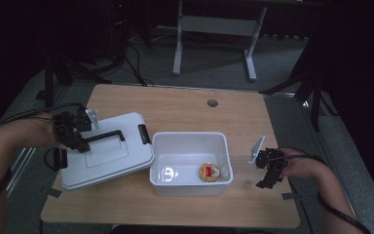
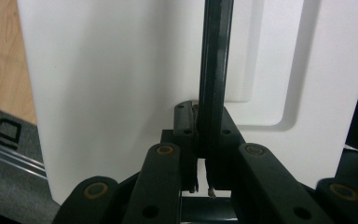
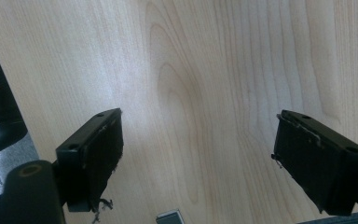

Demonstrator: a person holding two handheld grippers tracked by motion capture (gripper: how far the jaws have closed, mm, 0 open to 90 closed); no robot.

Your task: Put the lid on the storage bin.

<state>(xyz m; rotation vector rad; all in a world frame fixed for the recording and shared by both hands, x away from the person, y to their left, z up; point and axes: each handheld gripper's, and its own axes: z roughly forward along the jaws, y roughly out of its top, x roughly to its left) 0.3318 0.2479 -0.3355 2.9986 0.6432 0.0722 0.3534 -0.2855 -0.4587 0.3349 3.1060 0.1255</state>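
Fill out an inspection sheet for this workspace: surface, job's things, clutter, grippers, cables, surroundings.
Surface: wooden table, round grommet hole near the far edge.
Job's things: white lid beside the open white bin, one edge against it; small round container inside the bin.
Clutter: nothing seen.
Grippers: left gripper shut on the lid's black handle; right gripper open above bare table.
Cables: black cable trails from the left gripper.
Surroundings: grey floor, white desk frame behind.

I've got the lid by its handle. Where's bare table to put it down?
The widest free patch is the far strip of table behind the bin, up to the small round hole. Another lies right of the bin, under the open right claw. The left side is crowded by the lid held by the left claw.
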